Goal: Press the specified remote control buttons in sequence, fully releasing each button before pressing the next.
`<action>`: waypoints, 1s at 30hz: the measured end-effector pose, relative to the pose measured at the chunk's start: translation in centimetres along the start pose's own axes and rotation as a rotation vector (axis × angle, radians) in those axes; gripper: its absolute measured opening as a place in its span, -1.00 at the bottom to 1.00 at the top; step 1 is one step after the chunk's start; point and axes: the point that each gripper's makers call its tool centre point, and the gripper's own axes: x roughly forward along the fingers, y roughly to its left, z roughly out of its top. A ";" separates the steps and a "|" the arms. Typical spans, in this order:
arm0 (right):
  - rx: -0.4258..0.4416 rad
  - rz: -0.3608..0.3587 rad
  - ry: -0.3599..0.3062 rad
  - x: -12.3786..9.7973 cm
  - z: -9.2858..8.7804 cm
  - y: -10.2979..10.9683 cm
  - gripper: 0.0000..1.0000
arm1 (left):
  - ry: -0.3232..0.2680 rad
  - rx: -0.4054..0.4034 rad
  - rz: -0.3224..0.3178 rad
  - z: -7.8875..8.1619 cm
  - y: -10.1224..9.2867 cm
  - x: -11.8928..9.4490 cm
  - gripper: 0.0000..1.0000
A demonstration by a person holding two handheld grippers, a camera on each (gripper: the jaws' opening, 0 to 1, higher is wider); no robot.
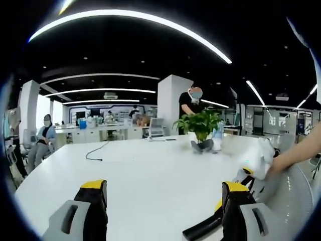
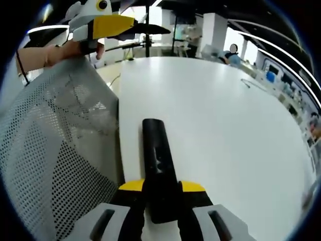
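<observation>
A black remote control (image 2: 157, 155) lies lengthwise over the white table (image 2: 225, 125), and my right gripper (image 2: 161, 189) is shut on its near end. In the left gripper view, the remote (image 1: 200, 230) pokes out low down, behind my own right jaw. There the right gripper (image 1: 246, 173) comes in from the right with a hand behind it. My left gripper (image 1: 163, 201) hangs open above the table (image 1: 150, 170) with nothing between its fingers. In the right gripper view, the left gripper (image 2: 113, 24) shows at the top left, held by a hand.
A grey mesh chair back (image 2: 50, 150) stands against the table edge at the left, also seen as chair (image 1: 288, 198). A potted plant (image 1: 200, 123), a bottle (image 1: 217, 136) and a cable (image 1: 95, 153) sit at the table's far side. People stand and sit beyond.
</observation>
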 end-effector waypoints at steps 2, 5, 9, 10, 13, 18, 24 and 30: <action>0.008 -0.003 -0.005 0.1 0.1 -0.1 -0.57 | 0.000 -0.006 -0.010 0.0 -0.1 0.0 0.95; 0.011 -0.012 -0.007 0.2 0.3 -0.2 -0.57 | -0.004 -0.002 -0.030 0.1 -0.5 0.0 0.96; 0.020 -0.018 -0.007 0.2 0.3 -0.1 -0.57 | -0.012 0.001 -0.038 0.2 -0.6 -0.1 0.97; 0.023 -0.019 -0.008 0.2 0.3 -0.1 -0.57 | -0.015 -0.006 -0.045 0.2 -0.7 -0.2 0.98; 0.031 -0.019 -0.009 0.2 0.4 -0.1 -0.56 | -0.024 0.003 -0.060 0.4 -1.0 -0.3 0.99; 0.048 -0.028 0.017 0.3 0.5 -0.1 -0.56 | -0.054 0.062 -0.089 0.9 -1.8 -0.6 1.00; 0.028 -0.018 0.069 0.3 0.4 -0.1 -0.57 | -0.045 0.067 -0.097 0.7 -1.9 -0.5 1.00; -0.087 0.077 0.142 0.1 0.0 -0.1 -0.58 | -0.020 0.037 -0.042 0.1 -0.7 -0.4 1.00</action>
